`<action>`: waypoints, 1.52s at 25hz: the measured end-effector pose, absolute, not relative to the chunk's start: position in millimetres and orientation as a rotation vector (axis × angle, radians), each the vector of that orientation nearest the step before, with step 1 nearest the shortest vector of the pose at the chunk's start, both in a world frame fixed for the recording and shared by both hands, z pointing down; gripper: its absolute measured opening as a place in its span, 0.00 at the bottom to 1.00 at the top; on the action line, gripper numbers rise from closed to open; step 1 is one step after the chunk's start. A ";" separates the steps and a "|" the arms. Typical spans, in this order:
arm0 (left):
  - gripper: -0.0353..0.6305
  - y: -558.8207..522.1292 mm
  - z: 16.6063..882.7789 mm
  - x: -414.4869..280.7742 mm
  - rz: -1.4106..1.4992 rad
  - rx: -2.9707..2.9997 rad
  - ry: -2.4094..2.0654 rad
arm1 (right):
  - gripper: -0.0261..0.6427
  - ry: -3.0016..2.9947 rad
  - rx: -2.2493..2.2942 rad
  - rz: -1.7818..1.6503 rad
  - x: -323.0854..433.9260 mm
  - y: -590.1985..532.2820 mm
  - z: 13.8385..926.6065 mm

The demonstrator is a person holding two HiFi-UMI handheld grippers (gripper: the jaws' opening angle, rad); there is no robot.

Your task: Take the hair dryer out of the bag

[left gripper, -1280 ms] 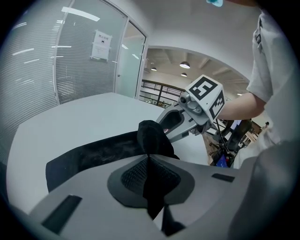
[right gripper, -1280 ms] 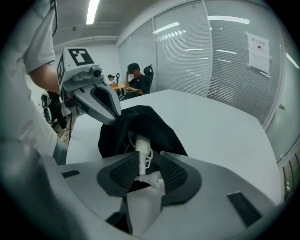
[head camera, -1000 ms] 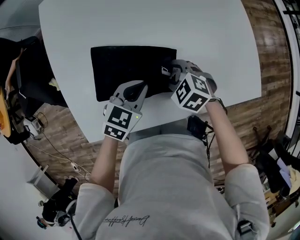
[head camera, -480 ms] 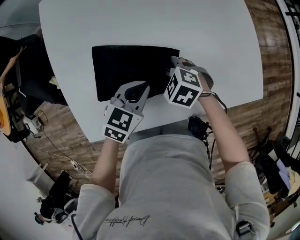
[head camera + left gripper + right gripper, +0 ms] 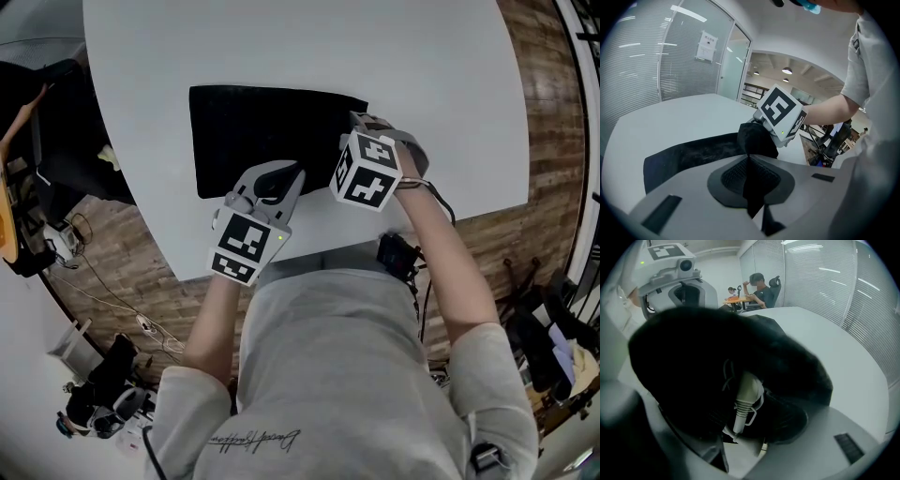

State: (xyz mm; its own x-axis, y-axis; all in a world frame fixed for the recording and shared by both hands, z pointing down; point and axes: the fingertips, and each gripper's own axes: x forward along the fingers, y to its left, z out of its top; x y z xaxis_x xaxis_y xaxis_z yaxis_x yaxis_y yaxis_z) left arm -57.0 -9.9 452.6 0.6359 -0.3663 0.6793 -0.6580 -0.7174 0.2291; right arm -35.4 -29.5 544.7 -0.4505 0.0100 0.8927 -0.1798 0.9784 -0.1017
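Head view: the bag (image 5: pixel 262 131) lies flat on the worktop (image 5: pixel 422 56), my left tongs (image 5: pixel 274 183) at its near edge, my right tongs (image 5: pixel 350 131) at its right end. Left gripper view: those tongs are pinched on bag fabric. Right gripper view: my tongs gape around a white plug end (image 5: pixel 743 397) at the bag's mouth, not clamped, so I judge the dryer is inside, all the pulling left.

Bright glass-walled office around a broad white round-cornered table (image 5: pixel 281 47)
Floored in brown wood planks (image 5: pixel 539 112), with loose cables (image 5: pixel 112 307) trailing beside the table; walled in glass panels behind horizontal blinds (image 5: pixel 642 61) — white paper notice (image 5: pixel 707 46) stuck on one pane; lit by round ceiling lamps (image 5: pixel 787 71) farther back; black office chair (image 5: pixel 775 283) at the far end.
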 end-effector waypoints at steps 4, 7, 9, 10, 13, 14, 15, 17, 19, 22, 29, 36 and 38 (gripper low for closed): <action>0.08 -10.1 453.3 -56.8 0.849 2.396 -0.807 | 0.37 -2.024 0.093 0.248 -34.7 -29.0 544.8; 0.08 -10.8 453.3 -59.1 0.842 2.392 -0.810 | 0.39 -2.026 0.124 0.282 -37.4 -32.0 540.8; 0.08 -10.8 453.7 -60.4 0.840 2.390 -0.813 | 0.42 -2.027 0.141 0.293 -41.2 -31.9 538.7; 0.08 -10.7 453.9 -60.7 0.839 2.390 -0.814 | 0.44 -2.020 0.142 0.292 -42.6 -31.0 539.3; 0.08 -10.5 454.5 -61.2 0.841 2.386 -0.818 | 0.48 -1.965 0.115 0.275 -42.5 -25.8 551.8; 0.08 -10.5 454.5 -61.2 0.841 2.385 -0.818 | 0.48 -1.957 0.114 0.272 -41.9 -25.9 555.2; 0.08 -10.6 454.3 -61.0 0.840 2.384 -0.818 | 0.48 -1.957 0.118 0.271 -41.5 -26.8 556.5; 0.08 -11.1 453.4 -60.7 0.838 2.385 -0.817 | 0.48 -1.960 0.123 0.259 -40.9 -29.1 556.4; 0.08 -11.5 452.8 -60.6 0.838 2.385 -0.820 | 0.47 -1.952 0.113 0.229 -40.9 -30.1 555.8; 0.08 -11.6 452.4 -60.9 0.837 2.382 -0.829 | 0.41 -1.953 0.101 0.191 -41.5 -29.9 554.3; 0.08 -10.2 453.9 -61.9 0.841 2.377 -0.841 | 0.36 -1.986 0.134 0.158 -39.2 -29.6 546.6; 0.08 -9.6 453.4 -62.4 0.847 2.381 -0.851 | 0.32 -2.014 0.164 0.172 -30.4 -27.6 528.9; 0.08 -10.0 453.2 -62.2 0.849 2.383 -0.850 | 0.31 -2.017 0.173 0.197 -26.5 -26.5 526.2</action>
